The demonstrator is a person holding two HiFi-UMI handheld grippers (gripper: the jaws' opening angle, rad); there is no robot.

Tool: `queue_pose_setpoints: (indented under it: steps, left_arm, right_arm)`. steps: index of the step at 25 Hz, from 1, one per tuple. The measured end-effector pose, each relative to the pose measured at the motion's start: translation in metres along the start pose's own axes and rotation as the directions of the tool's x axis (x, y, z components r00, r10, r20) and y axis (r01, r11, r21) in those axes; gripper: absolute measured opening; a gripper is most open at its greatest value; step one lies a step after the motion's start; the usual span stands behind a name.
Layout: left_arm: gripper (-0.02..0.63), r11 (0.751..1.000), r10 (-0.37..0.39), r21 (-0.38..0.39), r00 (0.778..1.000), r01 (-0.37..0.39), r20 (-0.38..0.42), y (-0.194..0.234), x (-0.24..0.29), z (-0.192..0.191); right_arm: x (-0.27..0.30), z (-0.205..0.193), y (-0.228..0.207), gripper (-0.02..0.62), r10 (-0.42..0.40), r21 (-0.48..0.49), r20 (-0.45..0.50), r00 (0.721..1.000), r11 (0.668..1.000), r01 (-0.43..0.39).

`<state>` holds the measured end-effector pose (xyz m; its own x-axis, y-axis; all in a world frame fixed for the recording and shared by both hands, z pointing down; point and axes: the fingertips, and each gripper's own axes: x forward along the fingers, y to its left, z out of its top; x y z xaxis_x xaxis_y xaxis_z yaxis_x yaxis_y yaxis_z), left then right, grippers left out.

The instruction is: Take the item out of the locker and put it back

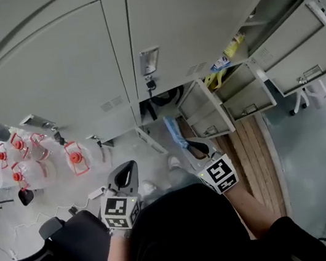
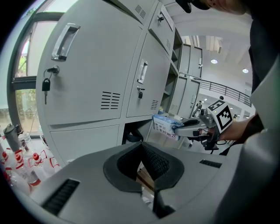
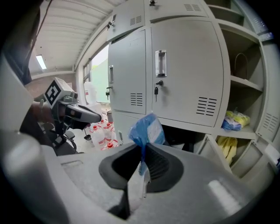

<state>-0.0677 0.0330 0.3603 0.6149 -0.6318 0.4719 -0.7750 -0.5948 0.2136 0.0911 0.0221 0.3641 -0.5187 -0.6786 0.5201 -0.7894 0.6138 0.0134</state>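
Right gripper (image 3: pixel 142 151) pinching blue packet (image 3: pixel 146 128) by lower edge; left gripper (image 2: pixel 142 146) jaws pressed together, empty. Packet's bottom hidden between pads; label print unreadable. Packet crinkled blue plastic with white label, at frame centre before open dark locker compartment (image 1: pixel 161 101). Both grippers tilted slightly down, pointing toward lockers.
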Motion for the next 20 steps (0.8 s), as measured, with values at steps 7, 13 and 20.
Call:
queue_pose_setpoints:
  steps: [7,13,20]
  left_arm:
    - [0.008,1.0,-0.013,0.004,0.999,0.012,0.037,-0.003,0.005,0.018]
    - [0.008,1.0,-0.011,-0.011,0.999,0.012,0.043,-0.003,0.009,0.019]
    - [0.008,1.0,0.0,-0.015,0.999,0.0,0.036,-0.004,0.011,0.015]
  right_arm:
    - [-0.014,0.014,0.001,0.026,0.035,0.016,0.024,0.999,0.999,-0.035]
    - [-0.018,0.021,-0.002,0.026,0.047,0.016,0.029,0.998,0.999,-0.048]
    - [-0.008,0.012,-0.004,0.026,0.061,-0.003,0.003,0.998,0.998,-0.061]
